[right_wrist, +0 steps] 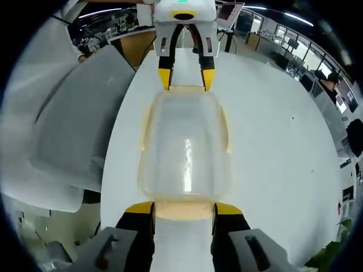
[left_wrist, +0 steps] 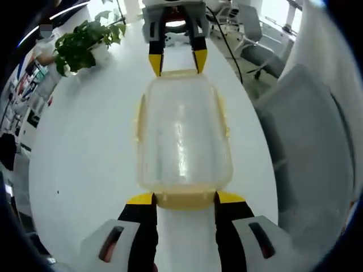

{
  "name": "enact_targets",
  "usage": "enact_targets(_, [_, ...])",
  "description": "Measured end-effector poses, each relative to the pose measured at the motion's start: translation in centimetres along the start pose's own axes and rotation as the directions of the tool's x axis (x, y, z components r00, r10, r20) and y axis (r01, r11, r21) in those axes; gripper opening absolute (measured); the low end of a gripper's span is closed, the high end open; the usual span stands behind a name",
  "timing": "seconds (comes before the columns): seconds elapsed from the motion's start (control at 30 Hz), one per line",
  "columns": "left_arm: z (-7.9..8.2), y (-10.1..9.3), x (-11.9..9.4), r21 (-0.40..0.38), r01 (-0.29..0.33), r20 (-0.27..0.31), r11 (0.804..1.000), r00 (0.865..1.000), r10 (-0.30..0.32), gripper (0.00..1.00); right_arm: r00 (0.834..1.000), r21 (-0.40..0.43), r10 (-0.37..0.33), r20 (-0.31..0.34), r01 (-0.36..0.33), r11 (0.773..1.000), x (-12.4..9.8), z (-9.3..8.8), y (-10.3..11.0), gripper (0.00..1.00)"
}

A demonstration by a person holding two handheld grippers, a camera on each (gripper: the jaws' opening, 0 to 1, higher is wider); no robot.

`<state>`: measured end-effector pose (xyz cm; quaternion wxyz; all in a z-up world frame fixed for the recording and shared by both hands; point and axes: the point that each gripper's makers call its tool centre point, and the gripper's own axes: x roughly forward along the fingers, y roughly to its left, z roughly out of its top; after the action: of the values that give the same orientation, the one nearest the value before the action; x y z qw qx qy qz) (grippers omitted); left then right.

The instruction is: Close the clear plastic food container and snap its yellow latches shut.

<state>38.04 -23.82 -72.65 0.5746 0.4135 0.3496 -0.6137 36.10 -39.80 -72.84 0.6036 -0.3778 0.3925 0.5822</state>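
A clear container (left_wrist: 182, 136) lies lengthwise on the white table (left_wrist: 85, 153), lid on, its long axis running from 6 to 12 o'clock. Yellow latches sit along its edges: one at the near end (left_wrist: 184, 199), one on each long side (left_wrist: 223, 116). The left gripper (left_wrist: 184, 199) rises from 6 o'clock, jaws spread, their yellow tips flanking the near latch. The right gripper (left_wrist: 177, 62) enters at 12 o'clock, jaws apart at the far end. A potted plant (left_wrist: 85, 42) stands at 10 o'clock. A grey chair (left_wrist: 315, 147) is at 3 o'clock.
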Motion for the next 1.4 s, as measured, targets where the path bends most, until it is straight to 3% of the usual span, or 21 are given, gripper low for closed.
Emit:
enact_targets(0.4, [0.2, 0.0, 1.0, 0.000, 0.006, -0.018, 1.000, 1.000, -0.006, 0.36, 1.000, -0.002, 0.008, 0.002, -0.008, 1.000, 0.7, -1.0, 0.0, 0.36])
enact_targets(1.07, [-0.3, -0.1, 1.6, 0.008, 0.007, -0.038, 1.000, 0.999, -0.006, 0.37, 1.000, -0.010, 0.008, -0.009, -0.008, 1.000, 1.3, -1.1, 0.0, 0.36])
enact_targets(1.3, [-0.4, 0.1, 1.6, 0.058, -0.003, -0.047, 0.998, 0.999, 0.006, 0.38, 1.000, 0.001, 0.006, -0.007, -0.006, 1.000, 1.2, -1.2, 0.0, 0.37])
enact_targets(1.4, [-0.2, 0.0, 1.7, 0.035, 0.000, -0.040, 0.999, 0.999, 0.002, 0.41, 1.000, 0.003, 0.004, -0.016, -0.004, 1.000, 1.3, -1.3, 0.0, 0.37])
